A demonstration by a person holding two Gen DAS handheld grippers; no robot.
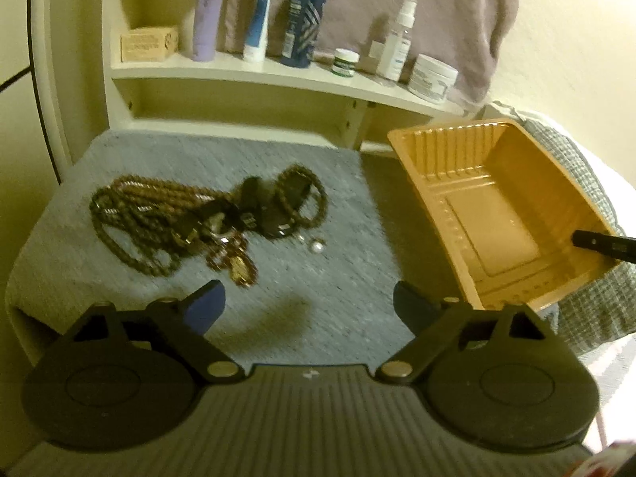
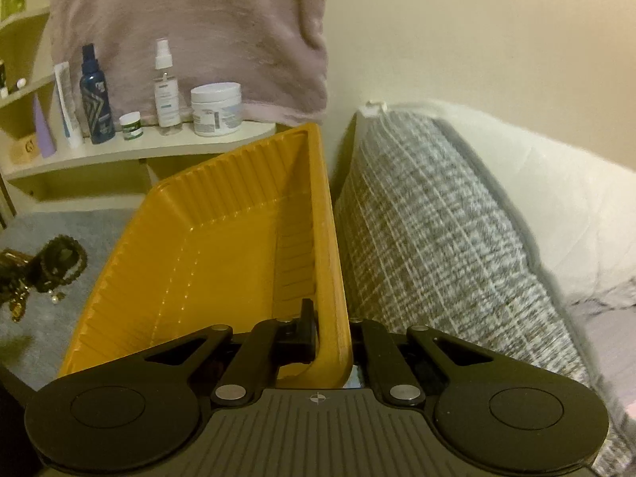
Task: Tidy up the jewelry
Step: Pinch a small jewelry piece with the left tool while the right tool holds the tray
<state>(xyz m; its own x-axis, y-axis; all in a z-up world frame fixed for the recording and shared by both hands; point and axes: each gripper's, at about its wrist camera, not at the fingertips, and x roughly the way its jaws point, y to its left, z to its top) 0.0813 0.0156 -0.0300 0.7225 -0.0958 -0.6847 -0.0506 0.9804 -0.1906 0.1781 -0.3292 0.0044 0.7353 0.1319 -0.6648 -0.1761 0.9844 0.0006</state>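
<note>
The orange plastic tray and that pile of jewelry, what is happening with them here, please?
A person is sorting jewelry with two tools. The right hand-held gripper is shut on the right wall of the empty orange plastic tray, which looks tipped up. The left hand-held gripper is open and holds nothing, above the grey towel mat, near the tangled pile of brown beaded necklaces. A small pearl earring lies beside the pile. Nothing is in the tray yet.

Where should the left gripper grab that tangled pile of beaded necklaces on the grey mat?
Likely the beaded necklaces' thick bunched loops at their left, from above with jaws astride the strands; the left gripper is open. The bundle is fullest there, away from the small pearl.
</note>
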